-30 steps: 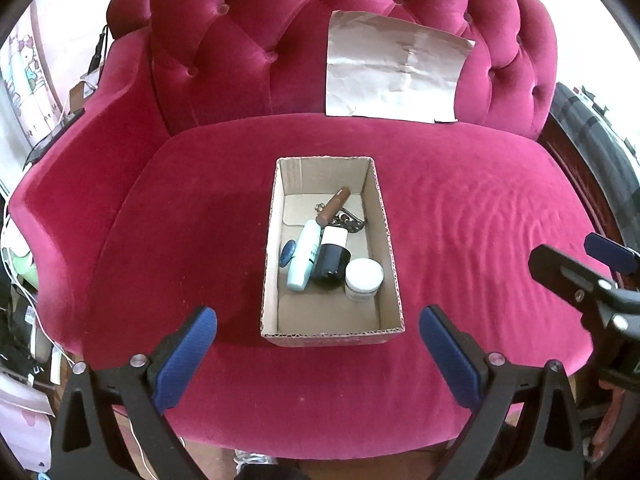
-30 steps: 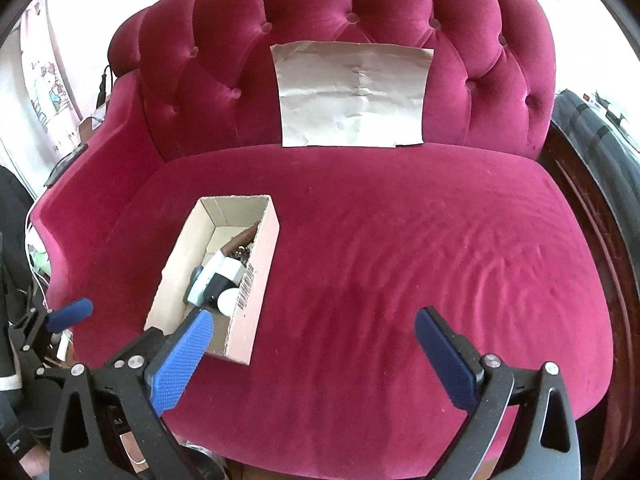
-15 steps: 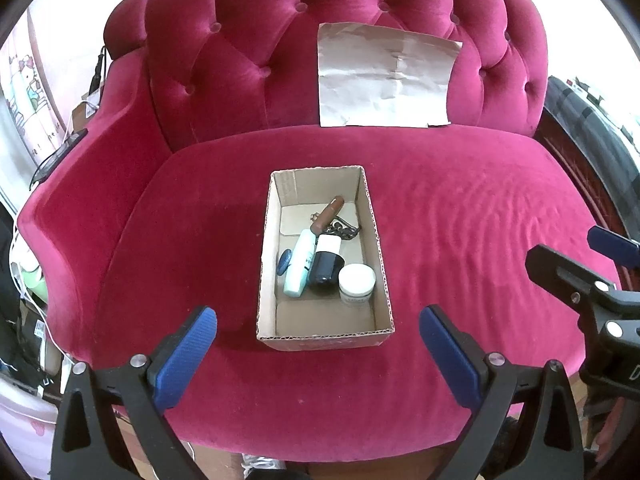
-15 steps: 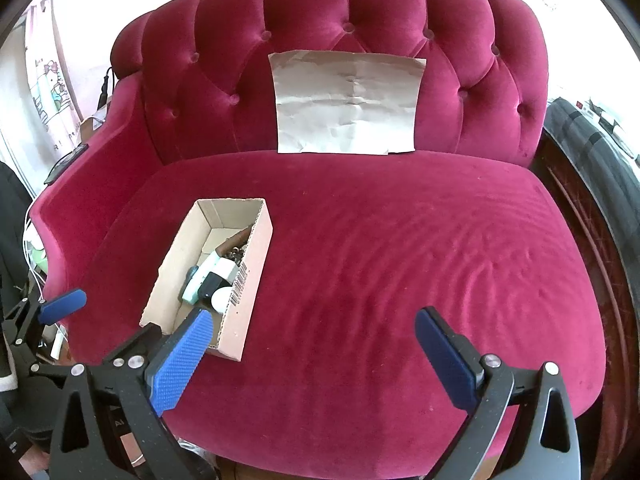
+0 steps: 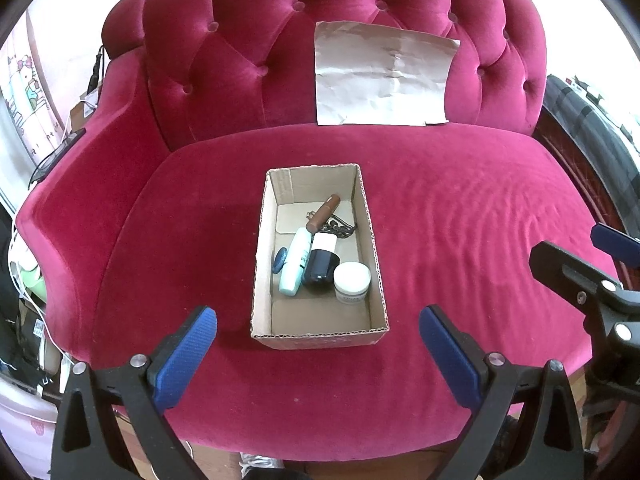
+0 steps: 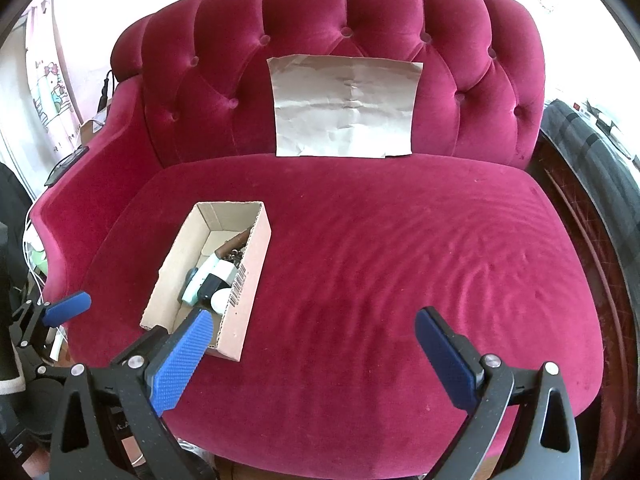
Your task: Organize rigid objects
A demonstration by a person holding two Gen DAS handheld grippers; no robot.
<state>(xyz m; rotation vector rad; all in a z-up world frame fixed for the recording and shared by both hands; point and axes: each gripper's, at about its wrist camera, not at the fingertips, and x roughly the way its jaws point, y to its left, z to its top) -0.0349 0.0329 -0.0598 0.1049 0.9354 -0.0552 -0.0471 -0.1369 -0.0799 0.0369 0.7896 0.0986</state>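
Left gripper [image 5: 318, 350] hangs wide open, holding nothing, blue pads either side of the cardboard box [image 5: 320, 334] but short of it. Right gripper [image 6: 314, 354] is spread just as wide and empty, over bare velvet of the red sofa [image 6: 420, 240]. The box sits on the seat, long axis running front to back. Inside, the pale tube [image 5: 295, 266] and brown stick [image 5: 323, 212] lie lengthwise, tilted toward the far right; the dark bottle [image 5: 320, 266] and white jar [image 5: 352, 280] sit beside them.
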